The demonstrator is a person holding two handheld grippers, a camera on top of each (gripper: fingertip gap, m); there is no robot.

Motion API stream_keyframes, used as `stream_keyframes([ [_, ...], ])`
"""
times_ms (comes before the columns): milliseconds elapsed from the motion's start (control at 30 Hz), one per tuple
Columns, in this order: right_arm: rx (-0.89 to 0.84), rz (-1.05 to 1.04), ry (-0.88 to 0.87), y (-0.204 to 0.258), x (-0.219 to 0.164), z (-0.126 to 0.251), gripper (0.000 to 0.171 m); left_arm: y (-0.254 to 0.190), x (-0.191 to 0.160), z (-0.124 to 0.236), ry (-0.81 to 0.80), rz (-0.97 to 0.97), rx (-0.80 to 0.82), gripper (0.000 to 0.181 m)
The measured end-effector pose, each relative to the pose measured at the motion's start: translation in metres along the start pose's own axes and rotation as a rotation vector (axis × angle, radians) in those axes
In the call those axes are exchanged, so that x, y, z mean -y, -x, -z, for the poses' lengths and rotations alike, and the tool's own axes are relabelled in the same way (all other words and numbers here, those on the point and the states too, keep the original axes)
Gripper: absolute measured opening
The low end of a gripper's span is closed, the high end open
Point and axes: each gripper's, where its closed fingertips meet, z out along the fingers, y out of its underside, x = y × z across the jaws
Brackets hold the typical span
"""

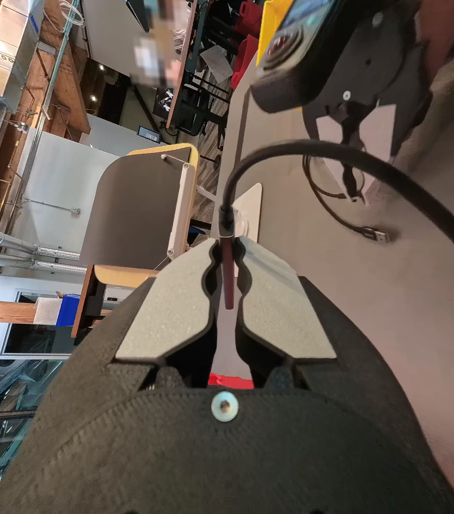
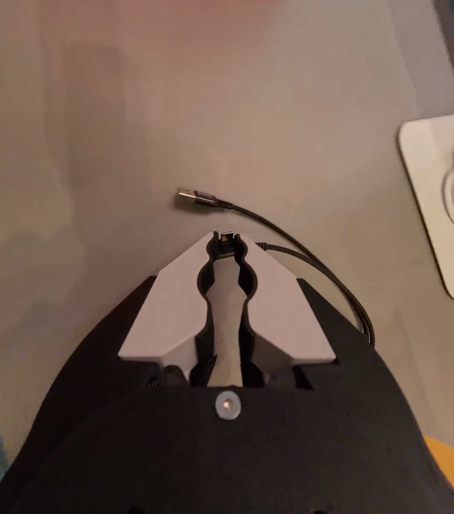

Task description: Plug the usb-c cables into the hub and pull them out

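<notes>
The left gripper (image 1: 227, 250) is pinched on a thin dark red hub (image 1: 227, 274), held edge-on and lifted off the grey counter (image 1: 317, 278), with a thick black lead (image 1: 331, 151) arching from its far end. The right gripper (image 2: 227, 236) is clamped on the plug of a braided usb-c cable (image 2: 339, 286); its other end, a flat metal plug (image 2: 189, 196), lies loose on the counter just ahead. By my reading no plug is in the hub yet (so insertion and pulling out both remain). The hub's ports face away and cannot be seen, and motion blur softens both views.
</notes>
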Motion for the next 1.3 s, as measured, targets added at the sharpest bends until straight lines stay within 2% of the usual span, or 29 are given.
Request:
stream_keyframes([
  [233,0.283,0.338,0.171,0.051,-0.028,0.022,0.008,-0.017,0.006,-0.007,-0.001,-0.016,-0.045,0.009],
  [333,0.285,0.386,0.161,0.051,-0.025,0.024,0.008,-0.021,0.009,-0.008,-0.004,-0.016,-0.055,0.009],
  [533,0.092,0.267,0.098,0.040,-0.026,0.017,0.010,-0.024,0.008,-0.010,-0.001,-0.016,-0.063,0.009],
  [667,-0.101,0.284,0.027,0.033,-0.026,0.020,0.015,-0.027,0.006,-0.011,-0.002,-0.011,-0.070,0.009],
  [867,-0.333,0.331,0.012,0.025,-0.029,0.019,0.007,-0.030,0.007,-0.012,-0.003,-0.012,-0.075,0.009],
  [1200,-0.452,0.256,-0.037,0.011,-0.035,0.025,0.004,-0.035,0.007,-0.015,-0.001,-0.010,-0.085,0.009],
  [1300,-0.448,0.321,-0.007,0.009,-0.037,0.028,0.003,-0.039,0.009,-0.017,-0.005,-0.010,-0.094,0.009],
])
